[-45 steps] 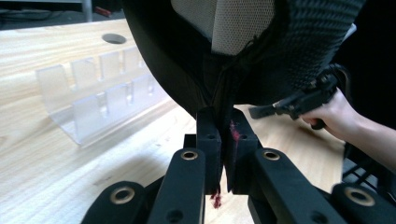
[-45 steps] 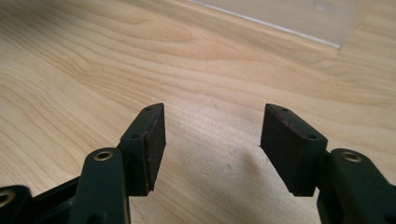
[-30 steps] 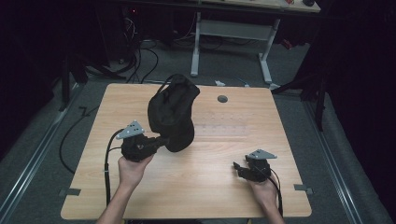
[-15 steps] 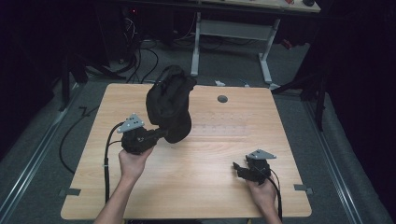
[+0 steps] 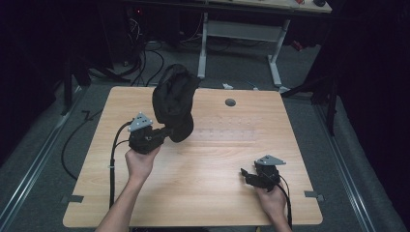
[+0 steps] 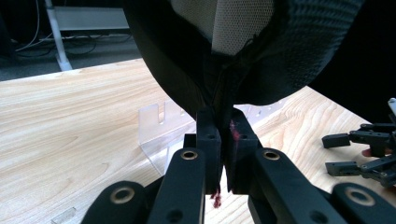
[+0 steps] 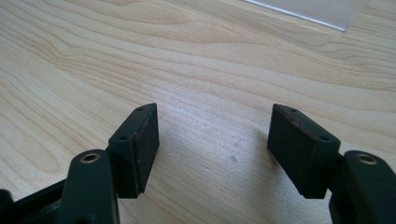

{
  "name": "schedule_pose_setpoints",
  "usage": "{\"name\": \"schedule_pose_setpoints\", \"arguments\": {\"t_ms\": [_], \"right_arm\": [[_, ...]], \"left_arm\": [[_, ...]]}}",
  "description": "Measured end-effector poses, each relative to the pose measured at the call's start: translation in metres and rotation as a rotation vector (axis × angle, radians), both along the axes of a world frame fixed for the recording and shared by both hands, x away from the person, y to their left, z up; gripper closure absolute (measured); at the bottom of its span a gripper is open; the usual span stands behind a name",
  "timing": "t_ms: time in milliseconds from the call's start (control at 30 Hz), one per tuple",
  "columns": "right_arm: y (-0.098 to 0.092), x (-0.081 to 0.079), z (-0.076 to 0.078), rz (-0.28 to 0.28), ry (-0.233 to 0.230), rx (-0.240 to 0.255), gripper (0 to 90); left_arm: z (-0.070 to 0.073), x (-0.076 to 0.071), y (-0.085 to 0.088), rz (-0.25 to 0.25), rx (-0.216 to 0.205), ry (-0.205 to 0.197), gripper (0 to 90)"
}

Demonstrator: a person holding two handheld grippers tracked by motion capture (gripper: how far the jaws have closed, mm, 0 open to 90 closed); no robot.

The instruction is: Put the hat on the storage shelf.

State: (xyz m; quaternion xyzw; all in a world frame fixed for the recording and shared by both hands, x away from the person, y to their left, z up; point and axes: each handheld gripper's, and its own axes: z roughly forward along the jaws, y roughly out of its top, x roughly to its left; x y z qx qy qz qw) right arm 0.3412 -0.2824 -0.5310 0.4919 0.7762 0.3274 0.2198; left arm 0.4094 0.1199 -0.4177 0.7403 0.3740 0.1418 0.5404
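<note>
Your left gripper (image 5: 167,133) has its jaws clamped on the edge of a black fabric cap (image 5: 174,101), lifted off the pale wood-grain bench (image 5: 212,159) at its left far side. The left gripper view shows the cap's knit weave and cream mesh lining (image 6: 238,23), with a clear plastic stand (image 6: 156,133) beyond. Your right gripper (image 5: 247,175), near right, has just been opening; its jaws stand wide with nothing between, over bare wood.

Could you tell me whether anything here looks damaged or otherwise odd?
Only small things: reddish smears mark the left gripper pads, which pinch the black bag by its edge. Nothing looks torn or spilled on the table.
</note>
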Motion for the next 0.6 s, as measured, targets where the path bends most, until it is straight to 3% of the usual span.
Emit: {"name": "schedule_pose_setpoints", "arguments": {"t_ms": [167, 600], "right_arm": [[0.0, 0.0, 0.0, 0.001, 0.0, -0.001, 34.2], [0.0, 0.0, 0.0, 0.002, 0.002, 0.001, 34.0]], "left_arm": [[-0.003, 0.003, -0.008, 0.018, 0.037, -0.002, 86.1], [-0.01, 0.009, -0.014, 0.046, 0.077, 0.001, 86.1]]}}
